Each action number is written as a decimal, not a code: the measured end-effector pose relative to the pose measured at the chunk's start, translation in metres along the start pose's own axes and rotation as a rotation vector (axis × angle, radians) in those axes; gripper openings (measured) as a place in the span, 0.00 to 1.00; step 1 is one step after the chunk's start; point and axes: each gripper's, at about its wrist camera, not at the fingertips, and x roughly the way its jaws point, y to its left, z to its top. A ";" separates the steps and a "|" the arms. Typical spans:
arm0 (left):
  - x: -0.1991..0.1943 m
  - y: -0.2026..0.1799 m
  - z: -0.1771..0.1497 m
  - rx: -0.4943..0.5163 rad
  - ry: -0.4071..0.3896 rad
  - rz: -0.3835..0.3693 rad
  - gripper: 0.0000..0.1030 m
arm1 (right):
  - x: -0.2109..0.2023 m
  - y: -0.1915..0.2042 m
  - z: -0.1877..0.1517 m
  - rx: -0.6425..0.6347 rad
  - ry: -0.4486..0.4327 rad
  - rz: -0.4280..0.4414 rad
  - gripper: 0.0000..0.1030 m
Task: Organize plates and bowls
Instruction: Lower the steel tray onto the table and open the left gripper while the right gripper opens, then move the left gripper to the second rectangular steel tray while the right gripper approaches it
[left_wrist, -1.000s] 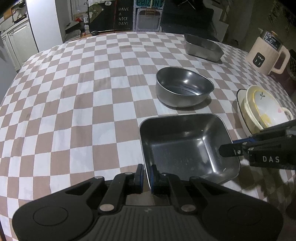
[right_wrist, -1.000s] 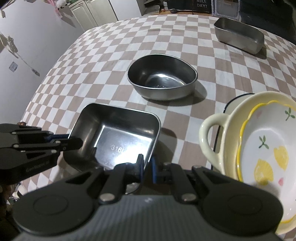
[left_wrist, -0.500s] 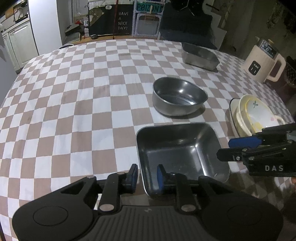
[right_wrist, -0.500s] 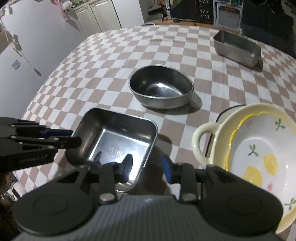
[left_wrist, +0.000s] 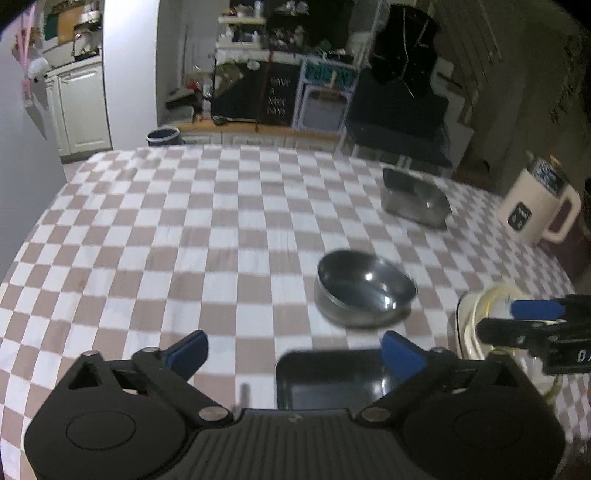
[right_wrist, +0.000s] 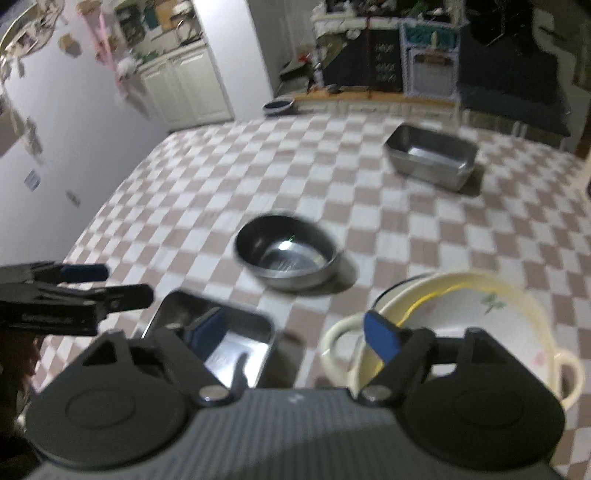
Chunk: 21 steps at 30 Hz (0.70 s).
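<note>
Both your grippers, left gripper (left_wrist: 293, 349) and right gripper (right_wrist: 295, 332), have just been opening and grip nothing; the square steel tray (left_wrist: 332, 376) sits at lower centre of the left view, unheld, while "NICE DAYS" shows on the upper-centre chalkboard (left_wrist: 277, 98)

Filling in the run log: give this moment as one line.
left gripper: jaws just opened, empty | right gripper: jaws just opened, empty | square steel tray: released on table | round steel bowl: untouched
</note>
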 end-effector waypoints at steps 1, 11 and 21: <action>0.001 -0.003 0.003 0.000 -0.011 0.005 1.00 | -0.002 -0.005 0.003 0.007 -0.019 -0.015 0.87; 0.029 -0.032 0.033 -0.013 -0.059 0.008 1.00 | -0.012 -0.075 0.028 0.170 -0.192 -0.112 1.00; 0.073 -0.062 0.075 -0.015 -0.110 -0.009 1.00 | 0.001 -0.140 0.054 0.256 -0.254 -0.181 1.00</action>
